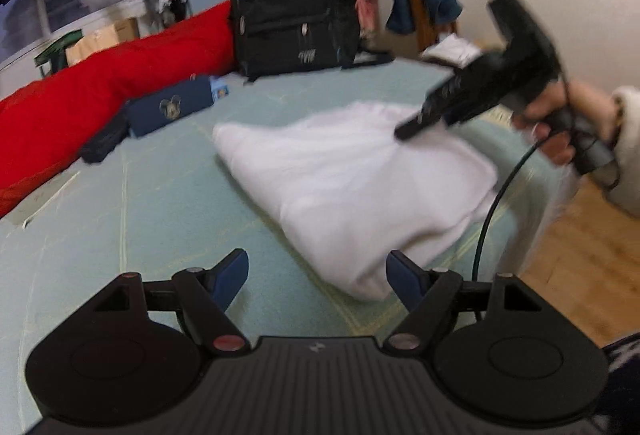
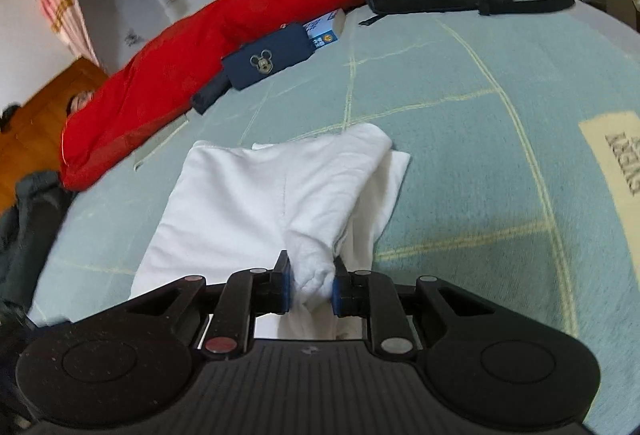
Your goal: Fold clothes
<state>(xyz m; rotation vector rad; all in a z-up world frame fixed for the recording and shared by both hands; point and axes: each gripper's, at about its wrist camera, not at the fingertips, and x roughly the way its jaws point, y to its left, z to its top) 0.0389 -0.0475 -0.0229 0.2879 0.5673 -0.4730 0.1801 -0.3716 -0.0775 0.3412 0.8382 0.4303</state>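
Observation:
A white garment (image 1: 352, 179) lies folded on the pale green bed cover (image 1: 140, 211). My left gripper (image 1: 318, 281) hangs open above the cover, its blue pads (image 1: 232, 277) wide apart and empty, just short of the garment's near corner. My right gripper (image 2: 312, 287) is shut on a bunched fold of the white garment (image 2: 260, 203), lifting that edge off the stack. In the left wrist view the right gripper (image 1: 416, 129) reaches over the garment's far side, held by a hand (image 1: 556, 131).
A red pillow (image 1: 100, 95) runs along the far left of the bed. A navy pouch with a mouse emblem (image 1: 168, 111) and a black backpack (image 1: 292, 3) sit beyond the garment. Wooden floor (image 1: 592, 259) shows past the bed's right edge. A cable (image 1: 496, 211) hangs from the right gripper.

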